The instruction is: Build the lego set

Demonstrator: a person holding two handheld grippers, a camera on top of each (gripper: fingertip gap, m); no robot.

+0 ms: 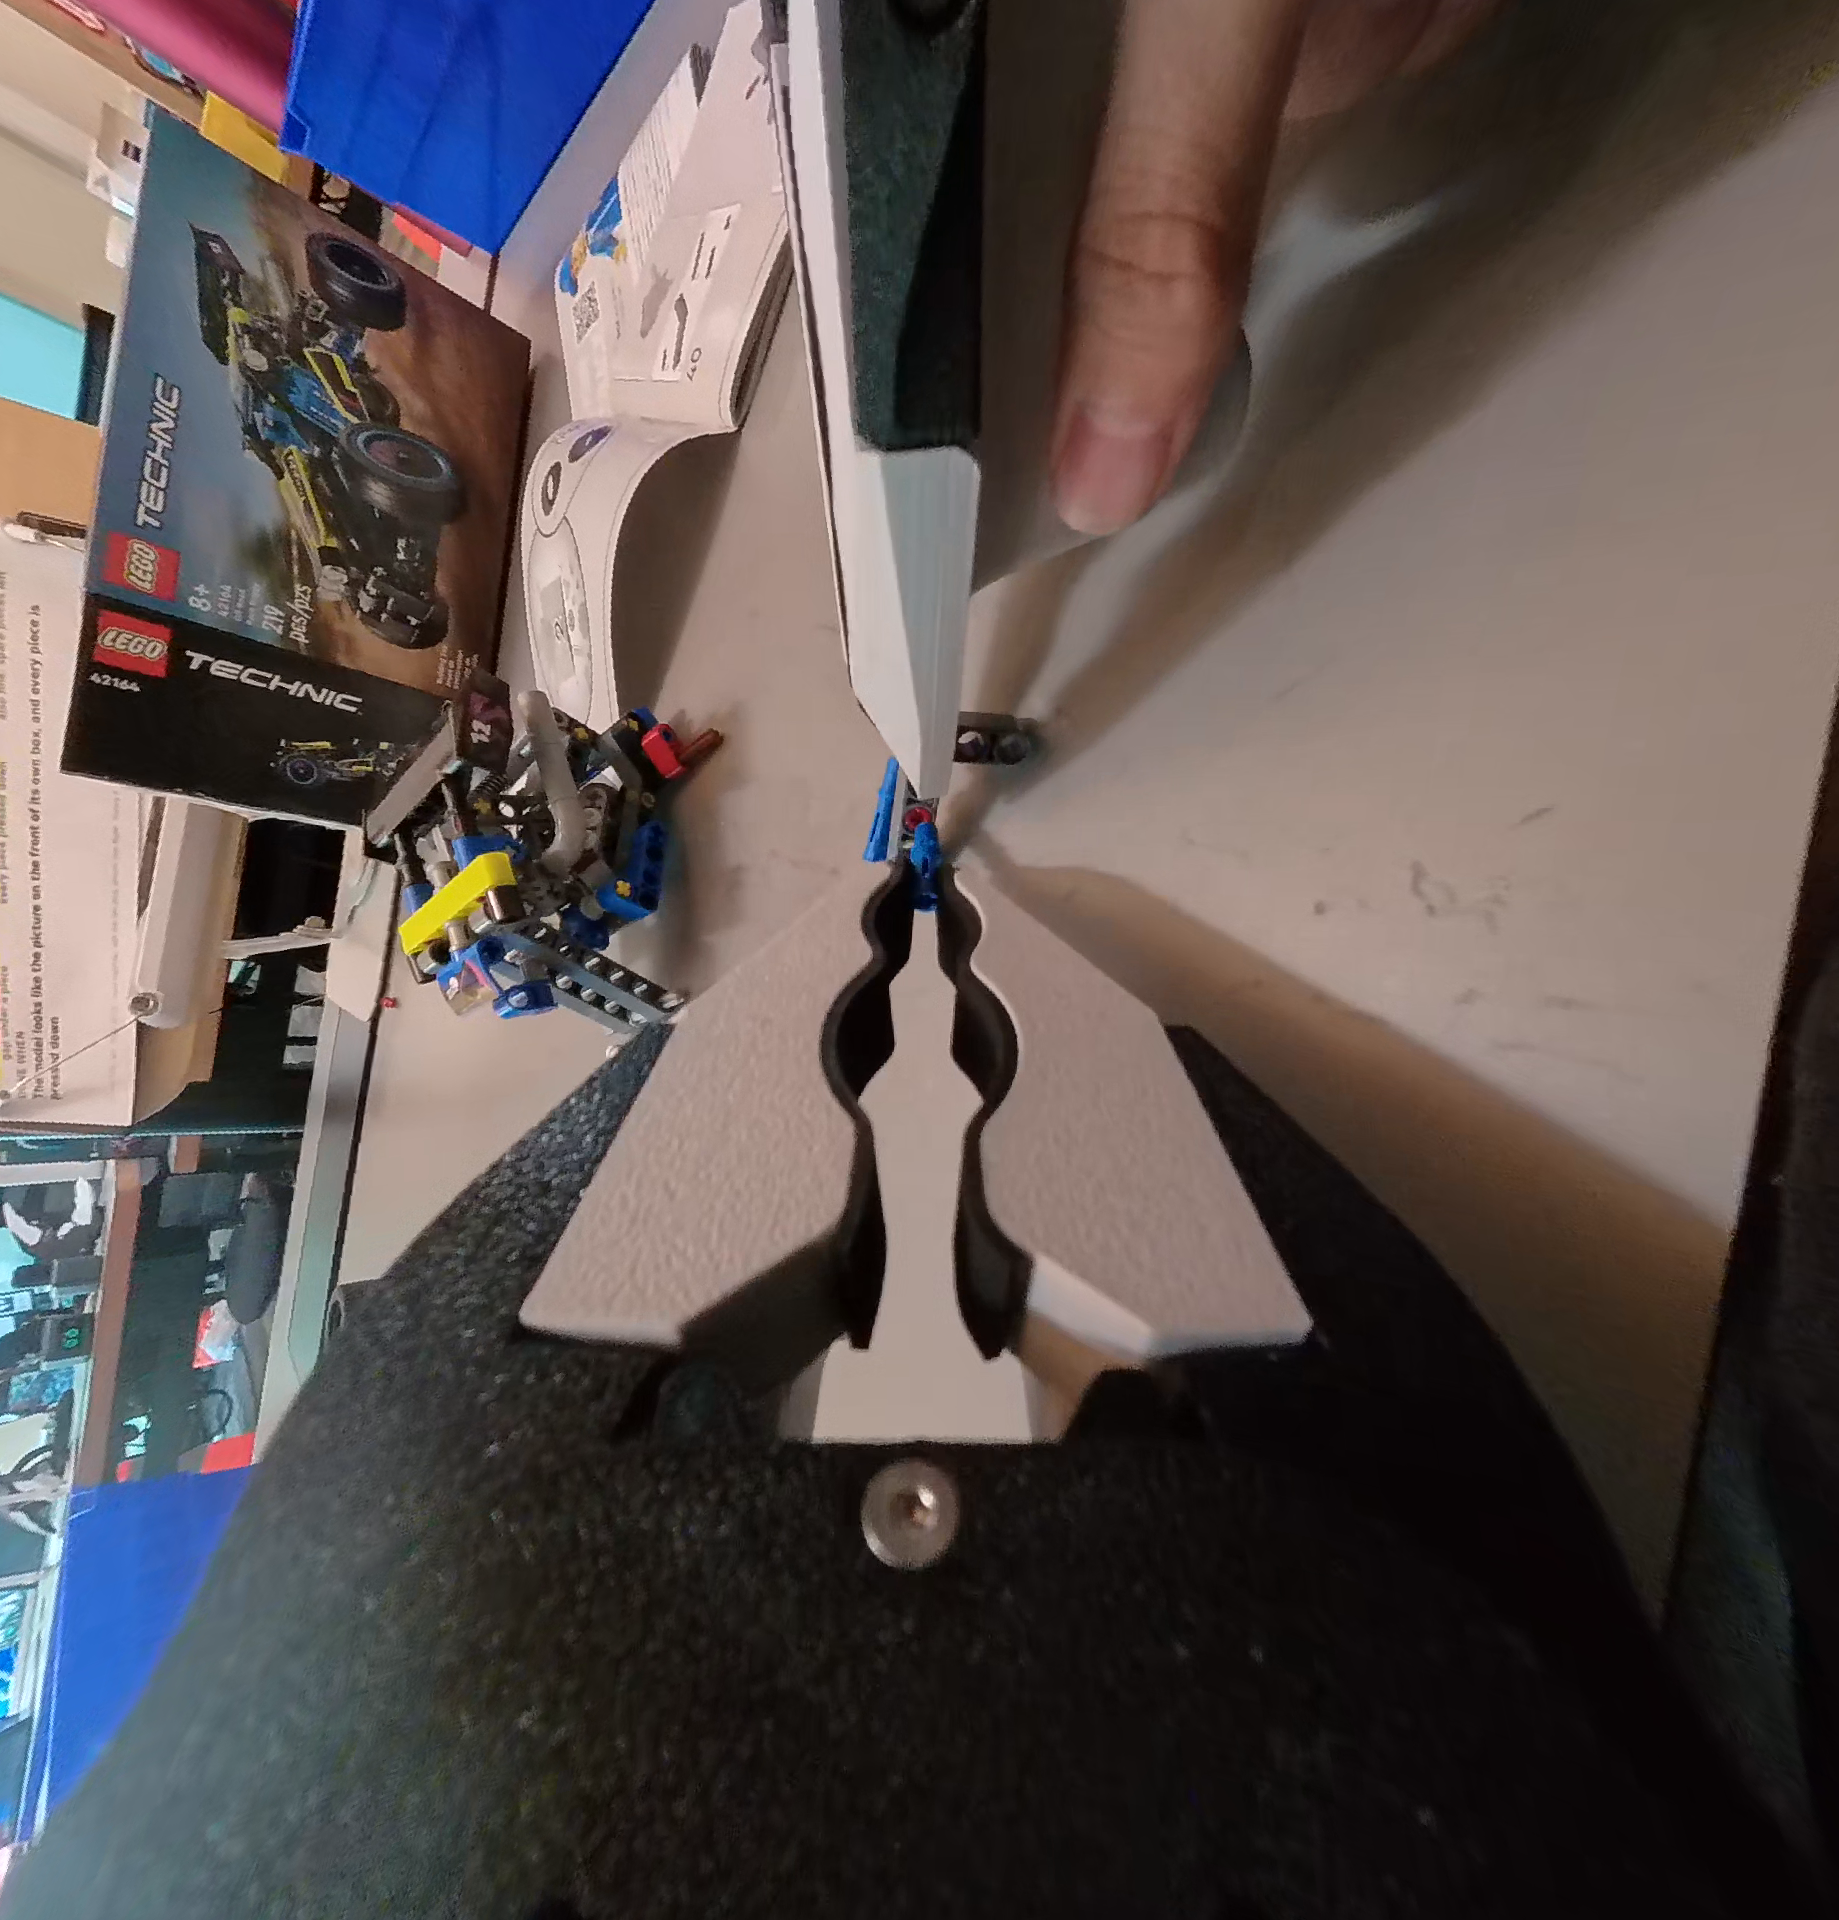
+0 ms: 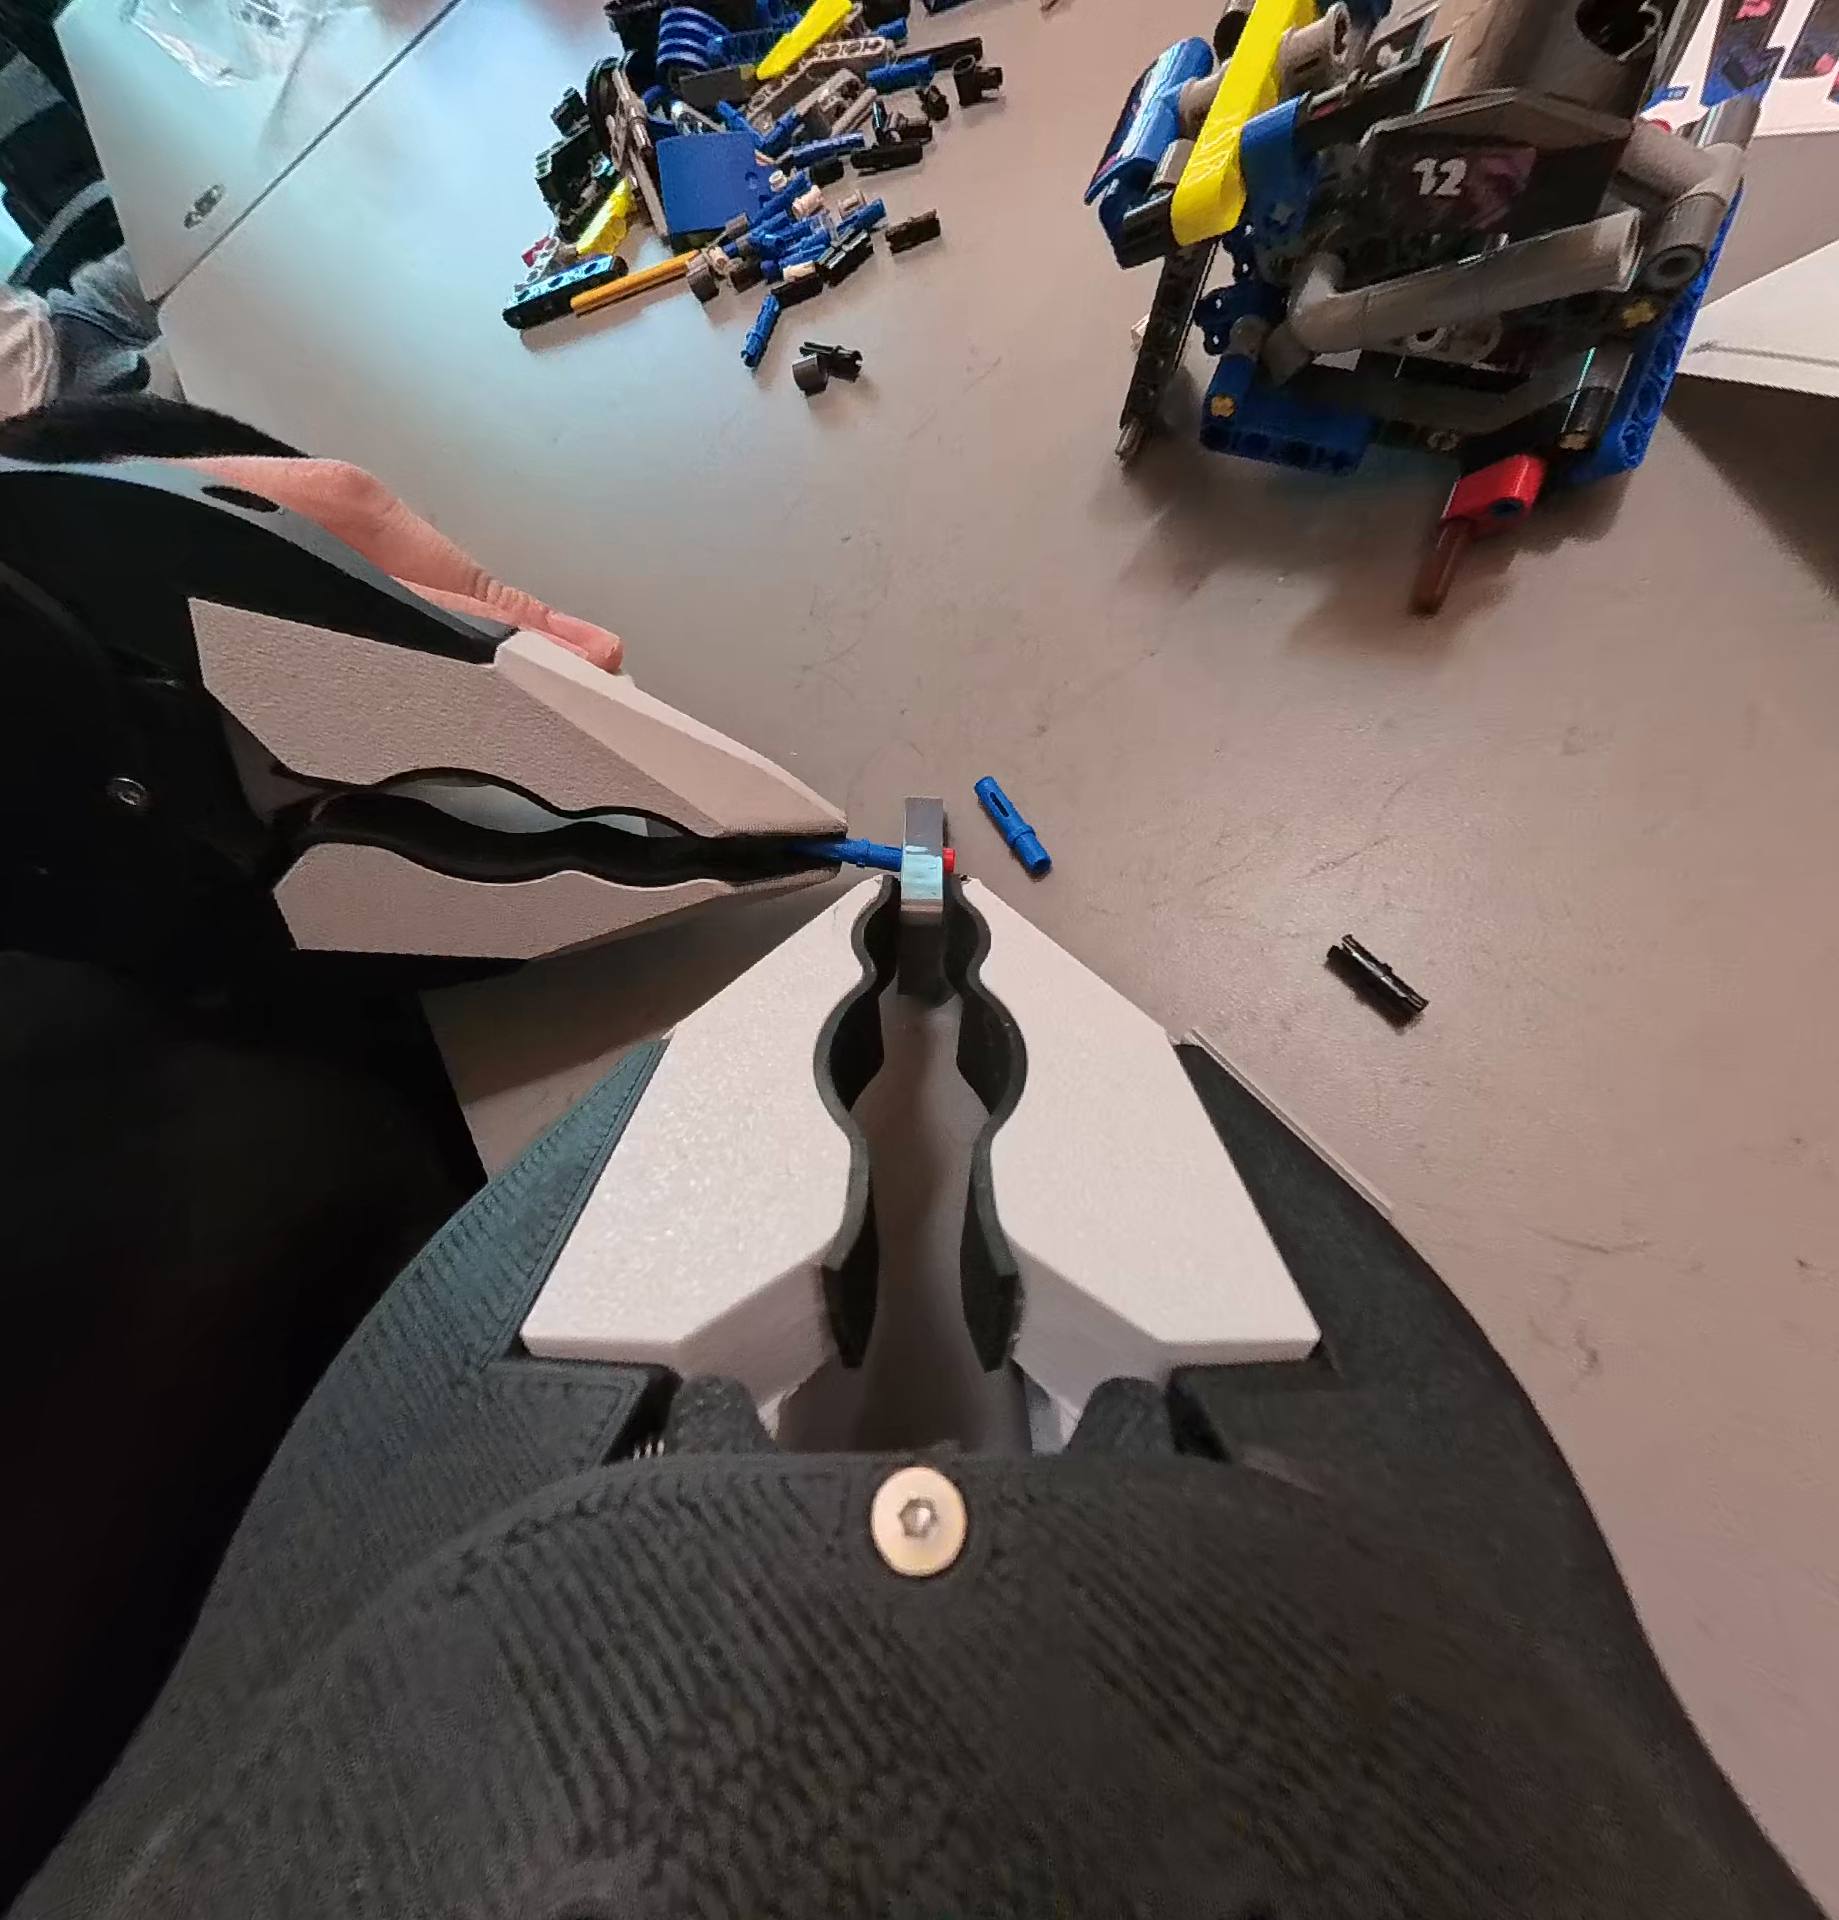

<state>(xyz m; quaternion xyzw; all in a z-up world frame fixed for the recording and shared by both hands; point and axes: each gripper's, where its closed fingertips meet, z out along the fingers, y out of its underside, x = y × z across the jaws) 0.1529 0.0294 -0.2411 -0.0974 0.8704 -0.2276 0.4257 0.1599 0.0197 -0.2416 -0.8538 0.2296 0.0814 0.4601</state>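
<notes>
My right gripper (image 2: 923, 912) is shut on a short grey beam (image 2: 923, 864) and holds it upright just above the table. A small red piece (image 2: 948, 858) sits in the beam's side. My left gripper (image 2: 830, 852) comes in from the left, shut on a blue pin (image 2: 865, 854) whose tip touches the beam's side. In the left wrist view my left gripper (image 1: 923, 899) holds the blue pin (image 1: 925, 871) against the beam (image 1: 910, 821), with my right gripper (image 1: 930, 764) coming from above. The partly built car (image 2: 1414, 239) stands at the far right.
A loose blue pin (image 2: 1010, 826) and a black pin (image 2: 1377, 982) lie on the grey table just past the grippers. A pile of loose pieces (image 2: 749, 177) lies at the back. The set's box (image 1: 281, 540) and open booklet (image 1: 666, 260) lie behind the car (image 1: 520, 862). The grippers are tip to tip, or close to it.
</notes>
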